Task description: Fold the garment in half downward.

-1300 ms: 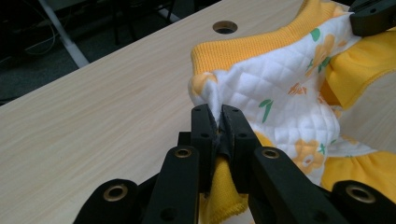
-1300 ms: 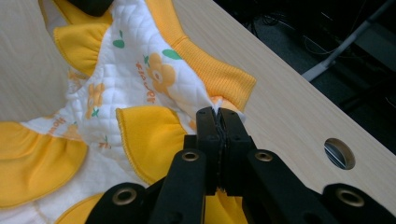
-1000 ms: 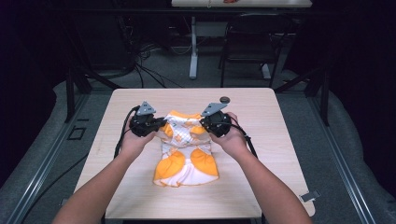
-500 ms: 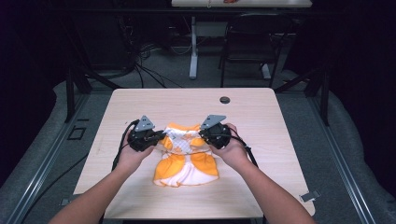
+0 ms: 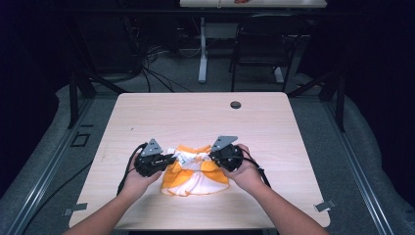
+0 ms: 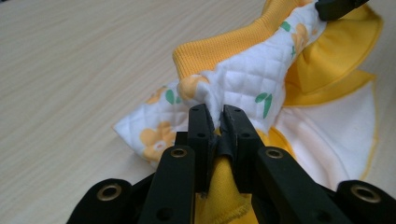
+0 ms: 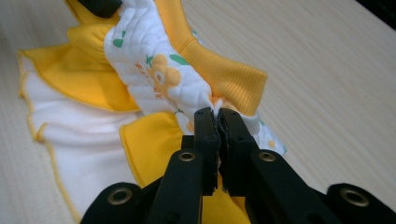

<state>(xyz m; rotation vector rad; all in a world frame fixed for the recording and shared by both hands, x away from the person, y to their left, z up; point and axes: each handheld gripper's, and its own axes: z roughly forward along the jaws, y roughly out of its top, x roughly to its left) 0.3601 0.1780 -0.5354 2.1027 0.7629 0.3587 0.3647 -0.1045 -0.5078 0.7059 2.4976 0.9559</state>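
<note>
A small orange and white garment with a quilted flower print lies on the near middle of the wooden table. My left gripper is shut on the garment's left top edge, and the quilted cloth bunches between its jaws. On the opposite side, the right gripper pinches the right top edge, where the white quilted fabric and an orange ribbed band fold over. The top edge is lifted between both grippers; the white skirt part rests on the table.
A dark round grommet sits in the tabletop near the far edge. Cables trail from the grippers toward the near left. A chair and cords on the floor lie beyond the table.
Both grippers have pulled the garment's top edge toward the near side of the table, folding it over the lower part. The garment now looks shorter and sits closer to the front edge.
</note>
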